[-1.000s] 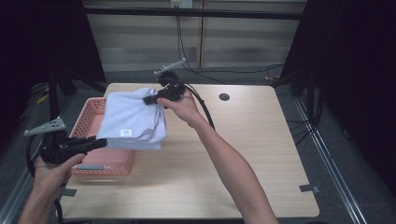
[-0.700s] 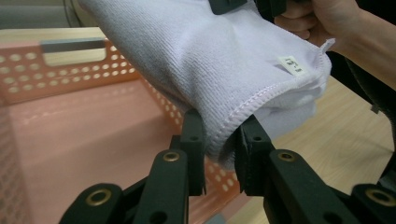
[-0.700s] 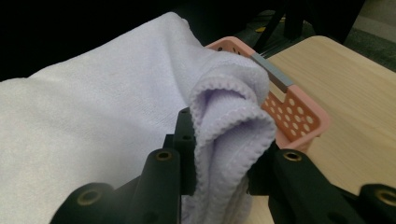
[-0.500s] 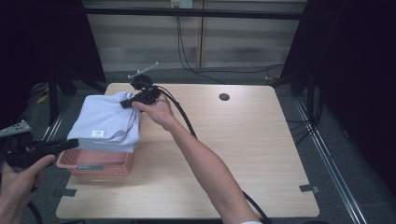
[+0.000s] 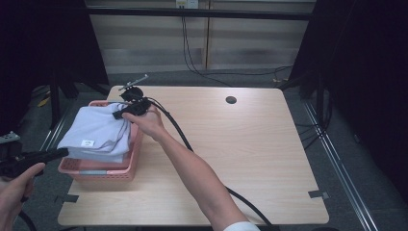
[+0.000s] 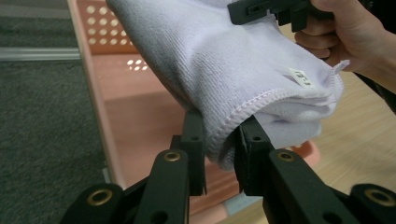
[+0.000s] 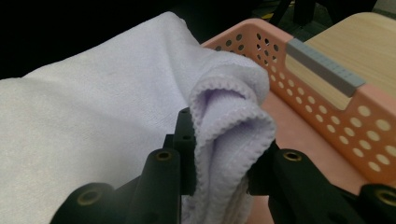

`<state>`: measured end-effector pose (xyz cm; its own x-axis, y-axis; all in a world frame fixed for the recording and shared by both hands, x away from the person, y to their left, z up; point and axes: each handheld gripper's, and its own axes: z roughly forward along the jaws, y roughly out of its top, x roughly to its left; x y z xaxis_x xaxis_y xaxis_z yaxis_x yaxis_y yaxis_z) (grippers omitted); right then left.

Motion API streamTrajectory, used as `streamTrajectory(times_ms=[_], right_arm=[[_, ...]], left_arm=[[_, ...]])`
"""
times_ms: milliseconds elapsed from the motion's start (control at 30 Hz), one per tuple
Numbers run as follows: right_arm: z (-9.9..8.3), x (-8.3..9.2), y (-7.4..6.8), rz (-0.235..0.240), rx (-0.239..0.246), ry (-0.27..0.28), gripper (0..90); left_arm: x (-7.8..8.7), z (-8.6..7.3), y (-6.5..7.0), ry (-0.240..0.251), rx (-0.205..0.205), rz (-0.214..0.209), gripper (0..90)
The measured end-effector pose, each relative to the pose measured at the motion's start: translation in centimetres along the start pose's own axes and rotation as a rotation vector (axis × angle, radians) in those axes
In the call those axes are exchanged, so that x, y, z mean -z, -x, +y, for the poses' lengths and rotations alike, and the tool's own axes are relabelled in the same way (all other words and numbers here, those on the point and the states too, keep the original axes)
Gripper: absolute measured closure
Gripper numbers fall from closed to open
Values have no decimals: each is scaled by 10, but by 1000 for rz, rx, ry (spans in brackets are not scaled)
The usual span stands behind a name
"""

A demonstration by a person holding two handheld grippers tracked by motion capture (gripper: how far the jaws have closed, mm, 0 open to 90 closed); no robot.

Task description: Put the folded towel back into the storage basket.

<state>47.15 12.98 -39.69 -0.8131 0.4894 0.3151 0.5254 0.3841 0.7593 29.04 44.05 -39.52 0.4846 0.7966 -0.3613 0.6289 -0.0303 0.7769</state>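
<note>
While the folded pale lavender terry towel (image 5: 98,132) hangs over the pink perforated plastic basket (image 5: 101,172), it has not yet been set down inside, so by my reading the carrying is nearly done and the lowering and letting go are left. Nearest the person, the left hand-held gripper (image 6: 222,156) is clamped on the towel's stitched lower edge, its black jaws pinching the looped cloth just above the basket's smooth floor. Farther along the bundle, the right hand-held gripper (image 7: 224,154) grips a bunched, rolled corner with a scalloped hem, close to the basket's far wall, which is dotted with round holes and carries a grey strip on its rim. A small white label is sewn near the towel's front edge. Beyond lies the light wood-grain counter (image 5: 250,144), flat and matt, with a dark round hole (image 5: 231,100) near its far side.
</note>
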Motion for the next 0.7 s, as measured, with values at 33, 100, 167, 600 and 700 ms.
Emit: streamTrajectory(times_ms=[33, 100, 167, 600, 700], right_arm=[[-1, -3, 0, -2, 0, -2, 718], [-5, -10, 0, -7, -7, -10, 718], [-8, -15, 3, -10, 0, -16, 717], [-24, -27, 23, -55, -16, -22, 463], [-23, -20, 28, -79, -7, -12, 403]], left_arm=[[-2, -2, -2, -5, 6, 12, 762], [-5, -6, -4, -23, 6, 22, 762], [-9, -9, -6, -31, 5, 25, 762], [-24, -15, 6, -108, -53, 107, 508], [-22, -13, 11, -79, -52, 112, 452]])
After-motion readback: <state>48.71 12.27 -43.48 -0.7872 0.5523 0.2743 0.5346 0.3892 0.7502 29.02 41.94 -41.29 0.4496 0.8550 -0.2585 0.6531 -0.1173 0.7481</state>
